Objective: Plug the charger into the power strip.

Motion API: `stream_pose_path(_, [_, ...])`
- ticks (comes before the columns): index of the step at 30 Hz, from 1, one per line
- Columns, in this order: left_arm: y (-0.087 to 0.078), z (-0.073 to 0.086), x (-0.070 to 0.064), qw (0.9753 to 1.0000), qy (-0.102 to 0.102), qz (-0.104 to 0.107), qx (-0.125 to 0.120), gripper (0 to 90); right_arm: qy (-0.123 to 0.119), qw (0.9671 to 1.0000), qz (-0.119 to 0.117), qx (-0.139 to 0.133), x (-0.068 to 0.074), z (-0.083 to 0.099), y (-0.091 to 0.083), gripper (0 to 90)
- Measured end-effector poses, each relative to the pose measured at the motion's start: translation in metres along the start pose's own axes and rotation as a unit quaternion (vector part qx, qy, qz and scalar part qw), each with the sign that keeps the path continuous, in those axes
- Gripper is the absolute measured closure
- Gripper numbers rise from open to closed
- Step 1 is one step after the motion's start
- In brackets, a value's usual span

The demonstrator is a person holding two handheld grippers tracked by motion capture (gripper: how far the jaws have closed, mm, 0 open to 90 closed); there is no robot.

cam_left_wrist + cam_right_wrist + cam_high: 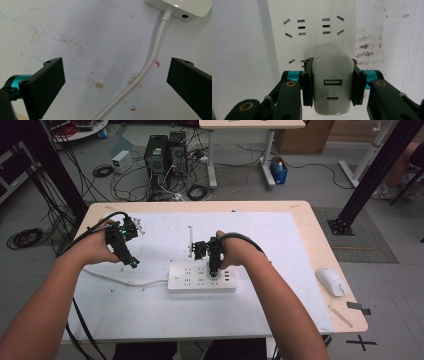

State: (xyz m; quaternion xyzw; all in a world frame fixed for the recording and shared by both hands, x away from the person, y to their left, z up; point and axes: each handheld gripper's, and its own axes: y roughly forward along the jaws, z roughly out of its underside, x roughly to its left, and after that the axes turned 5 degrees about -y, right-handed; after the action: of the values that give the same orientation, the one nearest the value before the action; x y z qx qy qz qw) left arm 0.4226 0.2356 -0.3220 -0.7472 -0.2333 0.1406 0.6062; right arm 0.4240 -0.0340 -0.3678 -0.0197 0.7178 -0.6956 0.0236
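Now seating charger (332, 80) into strip (312, 32), right jaws pinching it; left jaws spread, idle. Next: press down squarely.

High view overhead; gripper views close, sharing power strip (202, 278).

Glossy white plastic charger (332, 82) and power strip (312, 37); stained, matt table mat (100, 50).

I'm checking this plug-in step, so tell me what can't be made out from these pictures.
- Charger prongs: hidden by its own body in the right gripper view, so seating in the power strip can't be told.
- Power strip cable: cut off by the bottom edge of the left gripper view.
- Right gripper jaws: too small in the high view.
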Motion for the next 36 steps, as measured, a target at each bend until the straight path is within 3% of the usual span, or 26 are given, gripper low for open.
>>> stream_pose_path(2, [0.002,0.002,0.002,1.0000,-0.007,0.002,0.000,1.7,0.006,0.9999,-0.012,-0.005,-0.001,-0.001,0.000,50.9])
stream_pose_path(4, [0.003,0.002,0.004,0.9999,-0.011,0.001,0.002,1.7,0.011,0.9999,-0.010,0.004,0.000,-0.002,-0.004,48.8])
stream_pose_path(8, [0.002,0.000,0.004,1.0000,-0.008,0.002,0.001,1.7,0.008,0.9999,-0.011,-0.006,-0.002,0.002,-0.008,47.5])
stream_pose_path(14, [0.001,-0.004,0.002,0.9999,-0.011,0.000,-0.004,1.7,0.033,0.9983,-0.015,-0.047,-0.003,0.014,-0.024,41.9])
stream_pose_path(15, [-0.001,-0.005,0.002,1.0000,-0.008,0.000,0.000,1.7,0.043,0.9963,-0.014,-0.073,-0.002,0.019,-0.032,41.1])
stream_pose_path(17, [-0.001,-0.005,0.002,1.0000,-0.008,0.000,0.000,1.7,0.046,0.9960,-0.012,-0.076,-0.002,0.021,-0.033,41.1])
stream_pose_path(22, [-0.003,-0.008,-0.001,1.0000,-0.008,-0.003,0.004,1.7,0.079,0.9914,-0.004,-0.104,-0.003,0.037,-0.046,35.4])
stream_pose_path(28, [-0.007,-0.011,-0.003,1.0000,-0.003,-0.005,0.003,1.7,0.095,0.9855,0.005,-0.141,-0.003,0.044,-0.055,30.4])
stream_pose_path(30, [-0.008,-0.012,-0.004,1.0000,-0.003,-0.006,0.001,1.7,0.096,0.9849,0.006,-0.144,-0.004,0.045,-0.056,28.4])
stream_pose_path(34, [-0.012,-0.015,-0.005,1.0000,0.003,-0.006,0.002,1.7,0.110,0.9799,0.012,-0.166,-0.005,0.054,-0.059,23.3])
stream_pose_path(35, [-0.012,-0.015,-0.005,1.0000,0.003,-0.006,0.002,1.7,0.110,0.9799,0.012,-0.166,-0.005,0.054,-0.059,23.3])
stream_pose_path(36, [-0.012,-0.015,-0.004,1.0000,0.006,-0.006,0.002,1.7,0.125,0.9771,0.017,-0.171,-0.006,0.059,-0.060,22.4])
